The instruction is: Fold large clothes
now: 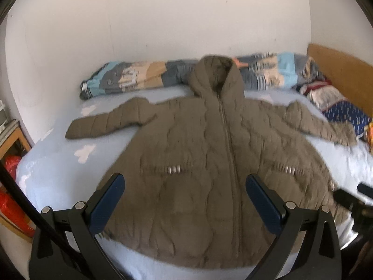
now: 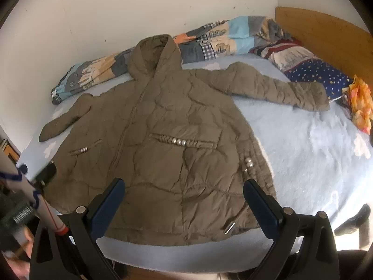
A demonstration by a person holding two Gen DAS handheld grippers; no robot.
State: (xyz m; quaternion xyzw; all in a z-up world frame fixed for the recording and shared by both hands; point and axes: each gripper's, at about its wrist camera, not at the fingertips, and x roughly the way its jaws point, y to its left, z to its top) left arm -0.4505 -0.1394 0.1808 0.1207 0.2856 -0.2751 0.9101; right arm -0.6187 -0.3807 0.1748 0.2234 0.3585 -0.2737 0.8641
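Between your two grippers and the wall, everything is still to do. Your left gripper (image 1: 185, 200) stands wide and empty above the hem, and your right gripper (image 2: 184, 200) is just as wide, holding nothing, over the hem's right part.

From there outward, the olive hooded puffer jacket (image 1: 209, 163) lies front up and zipped on the pale blue bed (image 1: 53, 175), hem at 6 o'clock, hood (image 1: 215, 74) at 12 o'clock against the rolled patchwork duvet (image 1: 130, 79). Both sleeves are spread: the left sleeve (image 1: 109, 121) towards 10 o'clock, the right sleeve (image 2: 275, 88) towards 2 o'clock. No fold shows anywhere, so I judge the task at its very start: sleeves, sides, hood and the final halving all remain.

Your left view is blurred, yet it alone shows the jacket nearly square-on, with bare sheet past the left cuff and red items (image 1: 11, 186) beside the bed at 8 o'clock. Your right view is sharper: it shows the beaded pocket trim (image 2: 179, 141), a metal tab (image 2: 229, 228) at the hem corner, the starred navy pillow (image 2: 317, 74) that the right cuff touches or overlaps, an orange cloth (image 2: 361, 102) beyond, and the wide empty sheet at 3 o'clock.
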